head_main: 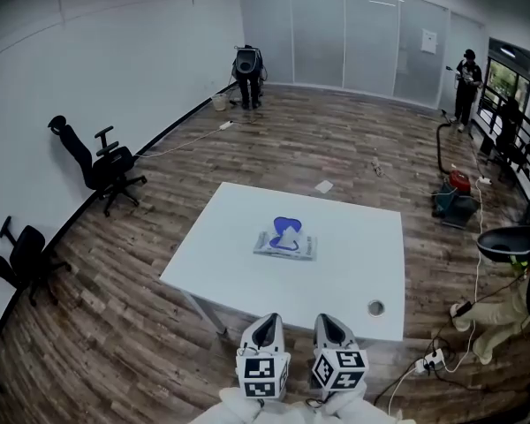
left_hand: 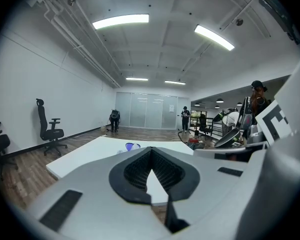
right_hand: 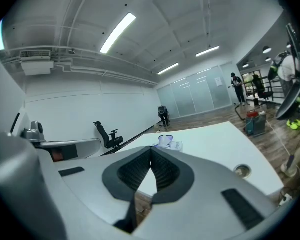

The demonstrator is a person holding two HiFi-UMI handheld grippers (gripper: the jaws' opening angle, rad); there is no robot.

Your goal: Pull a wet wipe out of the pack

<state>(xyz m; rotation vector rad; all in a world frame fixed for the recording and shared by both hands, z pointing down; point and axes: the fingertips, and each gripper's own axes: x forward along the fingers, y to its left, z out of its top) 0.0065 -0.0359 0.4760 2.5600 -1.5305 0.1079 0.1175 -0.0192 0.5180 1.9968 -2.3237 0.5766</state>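
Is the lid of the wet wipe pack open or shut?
Open: the blue lid stands up from the pack, and a white wipe pokes out.

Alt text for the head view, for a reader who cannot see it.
A wet wipe pack with its blue lid up lies near the middle of a white table in a large wood-floored room. The left gripper and right gripper, both shut, point at it from the table's near edge, apart from the pack. Office chairs stand along the left wall.
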